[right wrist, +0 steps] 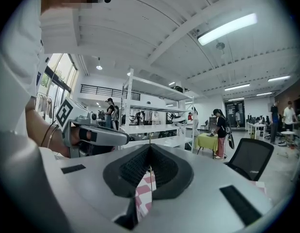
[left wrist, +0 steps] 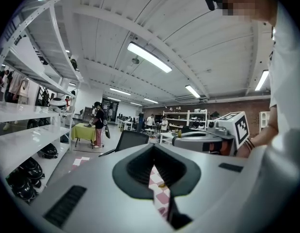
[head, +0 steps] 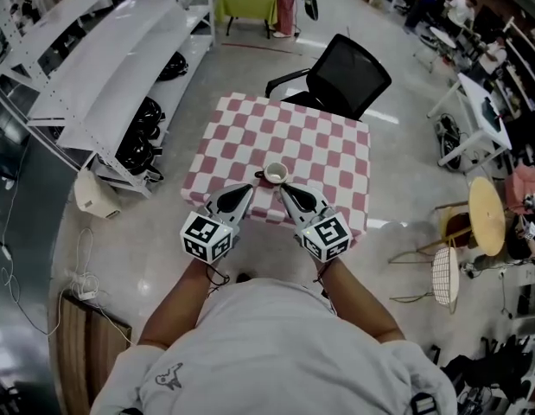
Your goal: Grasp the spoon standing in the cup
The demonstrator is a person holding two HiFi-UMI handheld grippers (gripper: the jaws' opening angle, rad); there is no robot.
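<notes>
The step in hand is being judged as the approach: the left gripper (head: 246, 189) and the right gripper (head: 285, 189) are being held low over the near edge of the table (head: 312, 137), and the cup (head: 276, 174) is sitting just beyond and between their tips, apart from both. In each gripper view the jaws are being shown pressed together on nothing, with only a thin wedge of the cloth showing below the tips. For a clean grasp, one pair of jaws would likely need to be opened first, lowered from above the rim, and closed on the upper handle without the cup being tipped. The spoon is being taken to stand in the cup, though it is too small in the head view to be made out. The cup is appearing small, round, pale and glossy, with a dark handle at its left. The cloth (head: 241, 132) is looking soft, in pink and white checks. The pads (right wrist: 133, 168) are appearing dark and ribbed.
</notes>
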